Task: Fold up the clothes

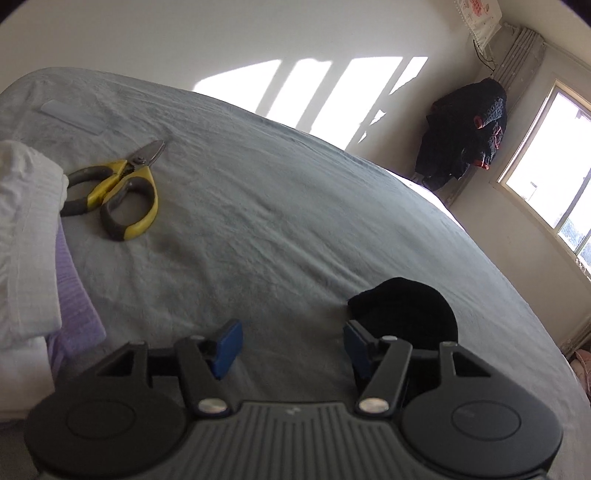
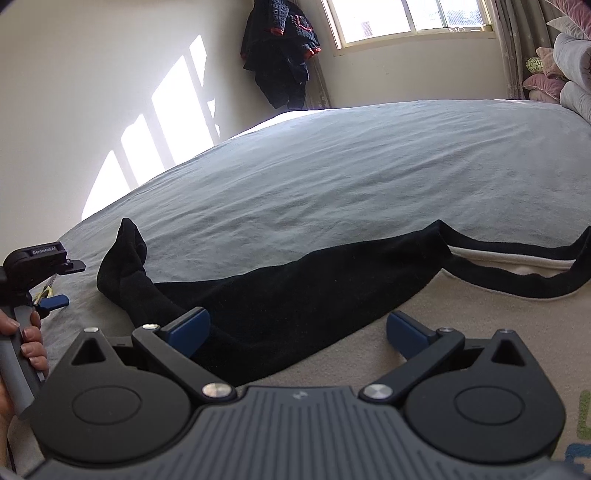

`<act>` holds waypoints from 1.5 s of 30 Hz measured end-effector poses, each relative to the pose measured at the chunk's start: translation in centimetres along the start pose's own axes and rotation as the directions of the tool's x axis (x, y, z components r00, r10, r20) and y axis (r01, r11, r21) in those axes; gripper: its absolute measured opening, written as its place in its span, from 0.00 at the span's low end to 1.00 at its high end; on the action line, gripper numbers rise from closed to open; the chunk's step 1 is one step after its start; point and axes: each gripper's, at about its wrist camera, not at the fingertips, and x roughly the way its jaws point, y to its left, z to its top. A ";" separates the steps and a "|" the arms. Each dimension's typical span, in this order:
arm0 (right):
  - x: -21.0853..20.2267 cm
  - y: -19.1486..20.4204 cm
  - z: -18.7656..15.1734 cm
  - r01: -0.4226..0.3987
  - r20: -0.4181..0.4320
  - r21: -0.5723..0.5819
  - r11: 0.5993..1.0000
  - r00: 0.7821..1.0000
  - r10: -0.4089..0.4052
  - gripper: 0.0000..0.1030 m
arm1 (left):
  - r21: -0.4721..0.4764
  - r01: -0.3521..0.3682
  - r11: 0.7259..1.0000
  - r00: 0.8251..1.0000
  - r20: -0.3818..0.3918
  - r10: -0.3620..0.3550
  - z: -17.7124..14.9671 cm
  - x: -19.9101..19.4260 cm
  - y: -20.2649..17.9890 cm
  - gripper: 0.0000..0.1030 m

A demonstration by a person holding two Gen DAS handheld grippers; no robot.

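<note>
Black and cream cloth — a top with a dark sleeve trailing off to the left — lies spread on the grey bed, right in front of our right hand-held gripper. We judge it has been laid flat so the sleeve can be turned in first; nothing looks folded on it yet. The right hand-held gripper is released, its left finger over the black cloth and its right finger over the cream part, holding nothing.

Our left hand-held gripper is also released and empty, low over bare sheet, with the sleeve end just beside its right finger — probably placed there to pick that end up. Further left sit a white and lilac stack of clothes, likely finished pieces kept out of the way, with yellow scissors just beside it. Dark clothes hang in the far corner near the window.
</note>
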 end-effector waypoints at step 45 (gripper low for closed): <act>10.3 20.9 5.2 -0.356 -0.148 -0.350 0.866 0.934 0.324 0.08 | -0.314 0.492 0.812 0.819 -0.151 -0.554 4.4 2.5 7.3 0.63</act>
